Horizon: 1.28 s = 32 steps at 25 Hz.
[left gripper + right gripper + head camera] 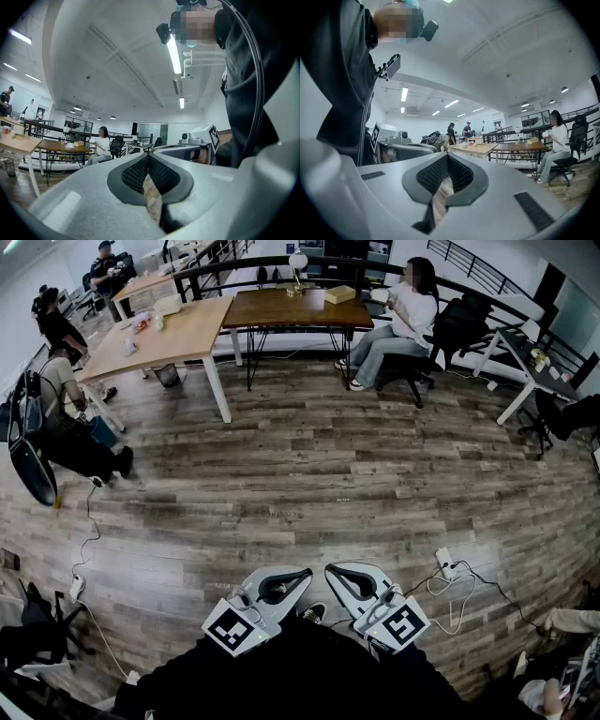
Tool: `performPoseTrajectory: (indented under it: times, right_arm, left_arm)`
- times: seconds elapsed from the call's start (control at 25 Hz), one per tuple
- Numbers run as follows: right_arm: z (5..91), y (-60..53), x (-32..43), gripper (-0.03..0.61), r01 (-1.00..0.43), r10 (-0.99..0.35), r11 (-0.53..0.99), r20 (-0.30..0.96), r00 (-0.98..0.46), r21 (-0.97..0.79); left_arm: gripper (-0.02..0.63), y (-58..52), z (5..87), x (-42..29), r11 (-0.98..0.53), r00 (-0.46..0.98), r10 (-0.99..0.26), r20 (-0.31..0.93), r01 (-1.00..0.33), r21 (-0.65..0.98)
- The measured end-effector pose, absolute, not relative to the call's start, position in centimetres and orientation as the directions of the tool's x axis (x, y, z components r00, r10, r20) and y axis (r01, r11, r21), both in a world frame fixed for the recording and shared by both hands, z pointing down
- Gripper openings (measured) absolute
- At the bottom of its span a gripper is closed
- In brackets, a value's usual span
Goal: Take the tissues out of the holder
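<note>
Both grippers are held close to the person's dark-clothed body, low in the head view, pointing out over the wood floor. The left gripper (306,572) (148,157) is shut, its ribbed pads meeting with nothing between them. Beside it the right gripper (329,569) (447,157) is shut and empty too. A tan box (338,294) (533,140) lies on the dark brown table (281,311) far across the room; I cannot tell whether it is the tissue holder. No tissues show near either gripper.
A light wooden table (169,338) adjoins the dark one. A seated person in white (403,320) is at its right end, and other people stand at the left (66,399). Cables and a power strip (446,565) lie on the floor near the grippers. A white desk (525,362) stands at the right.
</note>
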State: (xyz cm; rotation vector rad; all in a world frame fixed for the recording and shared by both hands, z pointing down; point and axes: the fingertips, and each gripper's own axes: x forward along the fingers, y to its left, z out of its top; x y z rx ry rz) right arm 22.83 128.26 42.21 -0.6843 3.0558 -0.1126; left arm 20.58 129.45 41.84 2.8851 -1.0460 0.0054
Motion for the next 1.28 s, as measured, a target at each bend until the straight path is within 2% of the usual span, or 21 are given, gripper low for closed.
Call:
performPoseTrajectory:
  times: [0.16, 0.88, 1.28]
  right_arm:
    - [42.5, 128.9, 22.8, 0.005, -0.430, -0.428, 0.899, 0.038, -0.903, -0.080]
    - [42.5, 128.6, 23.5, 0.006, -0.446, -0.444, 0.891, 0.036, -0.895, -0.091]
    - [42.4, 125.1, 24.0, 0.005, -0.460, -0.459, 0.882, 0.033, -0.888, -0.105]
  left_arm:
    - [0.009, 130.1, 42.1, 20.5, -0.765, 0.769, -0.638, 0.044, -0.640, 0.078]
    - [0.009, 130.2, 41.7, 21.4, -0.775, 0.779, -0.624, 0.059, -0.627, 0.080]
    - [0.009, 127.0, 42.0, 21.9, -0.781, 0.789, -0.612, 0.059, -0.615, 0.108]
